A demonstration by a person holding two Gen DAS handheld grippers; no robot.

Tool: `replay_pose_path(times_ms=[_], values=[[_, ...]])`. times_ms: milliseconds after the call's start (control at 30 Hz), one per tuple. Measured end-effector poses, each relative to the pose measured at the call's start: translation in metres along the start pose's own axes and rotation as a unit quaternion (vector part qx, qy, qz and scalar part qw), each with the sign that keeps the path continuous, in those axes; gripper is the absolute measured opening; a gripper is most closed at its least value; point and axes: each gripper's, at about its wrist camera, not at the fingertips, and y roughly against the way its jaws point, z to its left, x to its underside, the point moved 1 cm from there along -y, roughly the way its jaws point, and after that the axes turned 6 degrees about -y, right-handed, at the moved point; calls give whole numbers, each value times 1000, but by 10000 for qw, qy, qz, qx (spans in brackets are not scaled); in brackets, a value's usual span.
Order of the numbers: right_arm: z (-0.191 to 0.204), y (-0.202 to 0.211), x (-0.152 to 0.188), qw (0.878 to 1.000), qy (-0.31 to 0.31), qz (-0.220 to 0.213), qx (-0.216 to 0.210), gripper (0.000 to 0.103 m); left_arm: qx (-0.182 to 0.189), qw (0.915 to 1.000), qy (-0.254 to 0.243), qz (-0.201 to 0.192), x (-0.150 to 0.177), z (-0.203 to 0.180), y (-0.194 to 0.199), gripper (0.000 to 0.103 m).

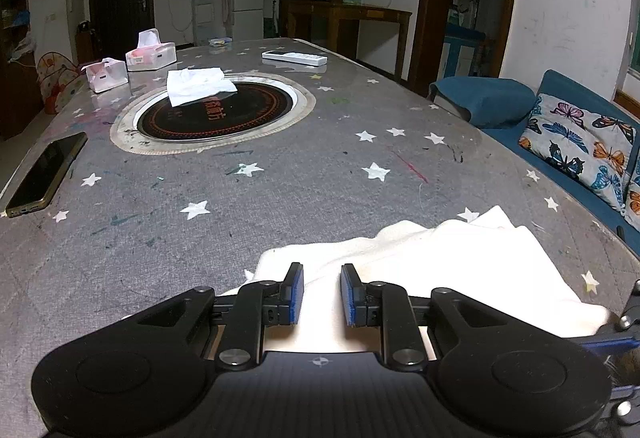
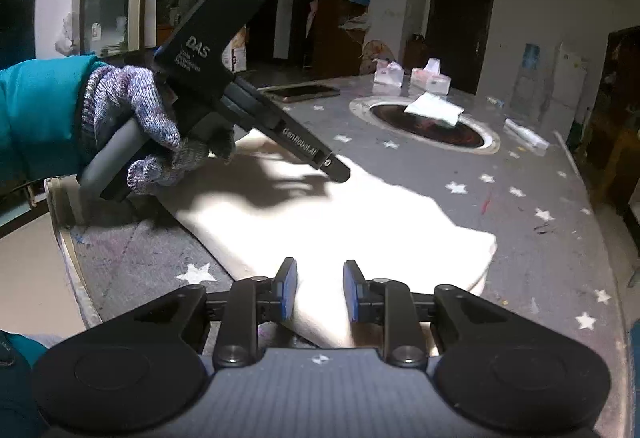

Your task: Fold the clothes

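The white cloth lies folded flat on our gray star-print table, near its edge. Our left gripper and right gripper hover over it, both with fingers parted and holding nothing. Farther off sit 1 phone, 2 tissue packs and a remote.

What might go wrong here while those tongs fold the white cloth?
Both tongs are open, so the cloth isn't gripped and may slip when lifted. It lies near the table edge, so a tug might drag it off. The left tongs hover close to the right tongs; they might bump.
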Motion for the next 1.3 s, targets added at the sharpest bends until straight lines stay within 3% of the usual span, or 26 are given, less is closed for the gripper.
replay_pose_path(times_ms=[300,500,600,767,1100,1300], values=[[-12,15,17,9991,-415,-27,-28,34,-54,10000,-21,-19,1,-2,1,24],[-21,19,13,9979,-644,55,-98,35,-80,9999,-38,-53,2,-3,2,26],[-29,12,8,9965,-832,27,-89,36,-33,9999,-43,-162,3,-4,7,36],[-42,0,-1,9934,-1144,-21,-74,36,21,9989,21,-474,3,-6,36,34],[-41,-6,-3,9932,-1160,9,-36,41,410,9981,-17,-470,55,-31,88,29],[-40,-10,-2,9934,-1143,101,-29,43,403,9972,486,-405,74,-18,86,29]])
